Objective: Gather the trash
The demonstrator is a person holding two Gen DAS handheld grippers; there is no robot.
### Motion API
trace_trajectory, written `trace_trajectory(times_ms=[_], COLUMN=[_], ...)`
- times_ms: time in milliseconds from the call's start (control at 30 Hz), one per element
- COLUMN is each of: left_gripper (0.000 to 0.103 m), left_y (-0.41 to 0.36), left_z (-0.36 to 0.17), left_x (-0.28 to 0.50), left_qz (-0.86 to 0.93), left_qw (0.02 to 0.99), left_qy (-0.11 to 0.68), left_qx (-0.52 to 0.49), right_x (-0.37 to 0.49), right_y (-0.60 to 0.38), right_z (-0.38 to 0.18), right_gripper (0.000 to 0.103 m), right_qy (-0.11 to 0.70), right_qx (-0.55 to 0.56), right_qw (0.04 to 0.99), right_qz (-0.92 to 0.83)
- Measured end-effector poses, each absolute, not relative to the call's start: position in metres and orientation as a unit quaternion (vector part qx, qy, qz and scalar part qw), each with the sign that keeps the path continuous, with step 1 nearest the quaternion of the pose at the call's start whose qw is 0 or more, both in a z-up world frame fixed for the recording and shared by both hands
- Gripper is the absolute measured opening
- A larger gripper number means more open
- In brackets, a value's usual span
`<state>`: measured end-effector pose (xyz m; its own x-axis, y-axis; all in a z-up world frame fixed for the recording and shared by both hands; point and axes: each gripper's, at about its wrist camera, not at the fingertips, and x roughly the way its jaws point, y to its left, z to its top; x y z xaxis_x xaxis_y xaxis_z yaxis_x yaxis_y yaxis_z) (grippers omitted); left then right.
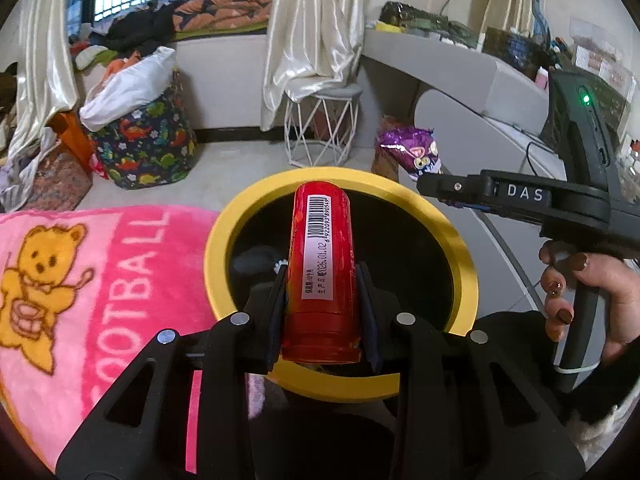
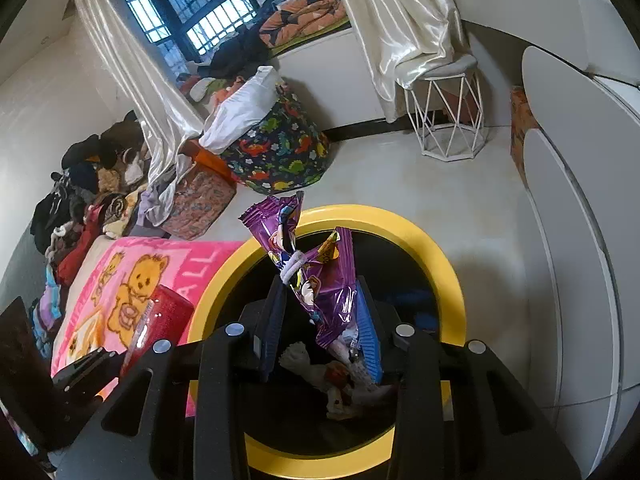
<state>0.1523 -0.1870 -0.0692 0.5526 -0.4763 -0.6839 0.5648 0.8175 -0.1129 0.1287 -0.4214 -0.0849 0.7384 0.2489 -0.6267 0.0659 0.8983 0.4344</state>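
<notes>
The left claw (image 1: 322, 300) pinches a red cylindrical can (image 1: 324, 268) by its lower half, its two fingers pressed against the can's sides. The can lies along the fingers, directly above the dark opening of the yellow-rimmed bin (image 1: 464, 248). A white label strip with a barcode and printed date runs down its glossy red wrap.

The right claw (image 2: 322, 320) pinches a crumpled purple snack wrapper (image 2: 316, 272), also above the bin (image 2: 440, 264). The wrapper is shiny foil with cartoon print, cinched around its middle by a white band, its torn ends flaring upward past the bin's far rim. Inside the bin, below the wrapper, lie pale crumpled scraps (image 2: 340, 380).

Just left of the bin spreads a pink blanket (image 1: 100, 300) with a yellow bear.
</notes>
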Motion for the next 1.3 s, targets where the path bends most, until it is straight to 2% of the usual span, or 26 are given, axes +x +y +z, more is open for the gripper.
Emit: trace_trajectory(times_ms=[300,367,400,567,667,733,933,1033,1300], left_gripper=[0.025,0.025,0.025,0.026,0.04,0.055,0.082,0.092,0.092], left_y=[-0.199,-0.201,-0.201,-0.203,-0.205,-0.205,-0.199,-0.19,-0.158], left_z=[-0.084,-0.088,-0.089,-0.095,-0.095,-0.094,-0.088,-0.083,-0.069], left_x=[0.167,0.171,0.174,0.184,0.187,0.187,0.183,0.178,0.154], left_qz=[-0.299,-0.301,-0.3,-0.3,-0.298,-0.297,-0.284,-0.272,-0.229], left_qw=[0.863,0.858,0.857,0.849,0.849,0.851,0.862,0.869,0.896], left_qy=[0.401,0.41,0.414,0.432,0.432,0.429,0.418,0.411,0.379], left_qx=[0.068,0.067,0.065,0.059,0.062,0.061,0.051,0.044,0.028], right_x=[0.131,0.13,0.131,0.128,0.124,0.117,0.098,0.091,0.069], right_y=[-0.423,-0.424,-0.426,-0.438,-0.441,-0.443,-0.44,-0.434,-0.406], right_z=[-0.089,-0.09,-0.091,-0.093,-0.091,-0.089,-0.08,-0.074,-0.058], right_gripper=[0.037,0.045,0.054,0.069,0.076,0.08,0.087,0.09,0.096], right_qy=[0.363,0.364,0.363,0.356,0.356,0.353,0.336,0.326,0.292], right_qx=[0.225,0.231,0.235,0.256,0.253,0.244,0.219,0.208,0.173], right_qw=[0.903,0.901,0.9,0.898,0.899,0.903,0.916,0.922,0.941], right_qz=[0.051,0.05,0.048,0.033,0.021,0.011,-0.004,-0.003,0.008])
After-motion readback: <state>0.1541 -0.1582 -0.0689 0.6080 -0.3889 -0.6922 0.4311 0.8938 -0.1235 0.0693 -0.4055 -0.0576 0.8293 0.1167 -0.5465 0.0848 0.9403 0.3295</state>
